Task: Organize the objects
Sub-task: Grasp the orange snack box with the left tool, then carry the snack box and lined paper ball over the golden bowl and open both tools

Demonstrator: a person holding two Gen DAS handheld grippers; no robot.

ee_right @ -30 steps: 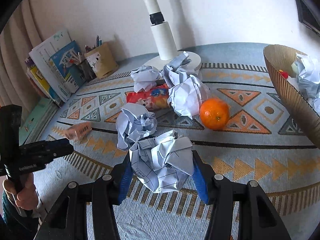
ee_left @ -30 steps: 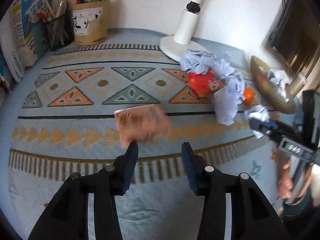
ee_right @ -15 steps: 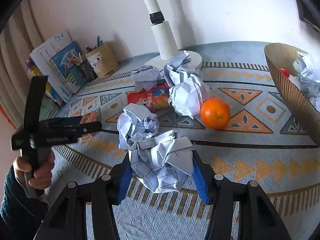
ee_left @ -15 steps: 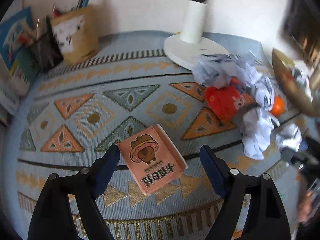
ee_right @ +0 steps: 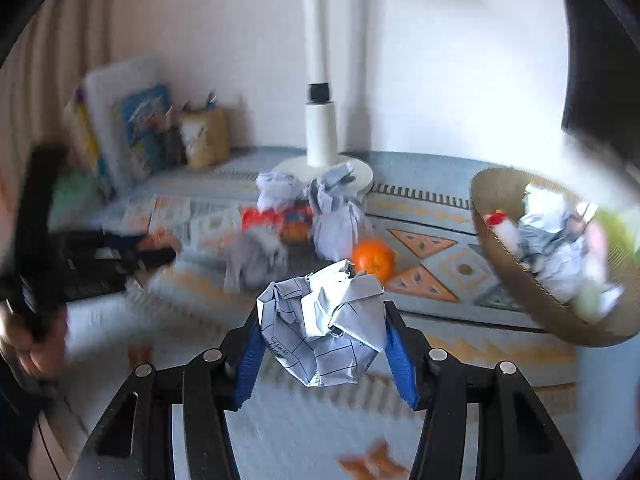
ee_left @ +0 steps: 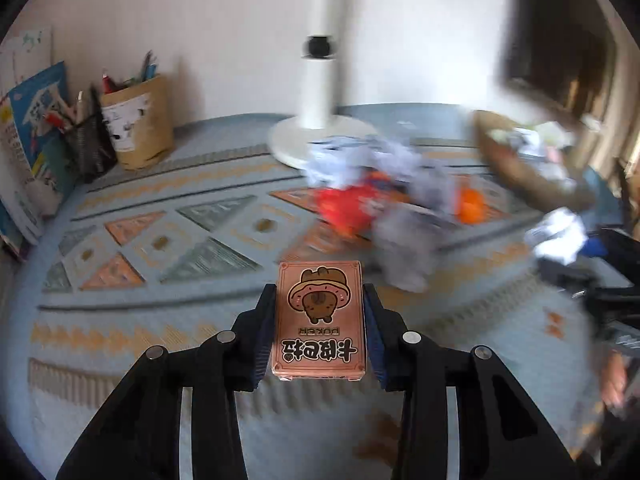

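Observation:
A copper-pink box of playing cards (ee_left: pixel 319 320) with a cartoon animal on it sits between the blue pads of my left gripper (ee_left: pixel 319 312), whose jaws are closing on its two long sides; it is lifted off the patterned cloth. My right gripper (ee_right: pixel 322 328) is shut on a crumpled ball of printed paper (ee_right: pixel 320 328) and holds it above the cloth. Beyond it lie an orange (ee_right: pixel 373 259), more crumpled paper balls (ee_right: pixel 335 216) and a red snack packet (ee_right: pixel 280 220). A gold bowl (ee_right: pixel 516 288) at the right holds crumpled paper.
A white lamp base (ee_left: pixel 316 140) stands at the back middle. A brown pen pot (ee_left: pixel 138 128), a black mesh holder (ee_left: pixel 86 148) and leaning books (ee_left: pixel 32 136) fill the back left. A person's hand (ee_right: pixel 36 344) holds the other gripper at the left edge.
The left jaws opened wide around the card box, then closed on its sides and lifted it. The right gripper rose with its paper ball and swung toward the gold bowl.

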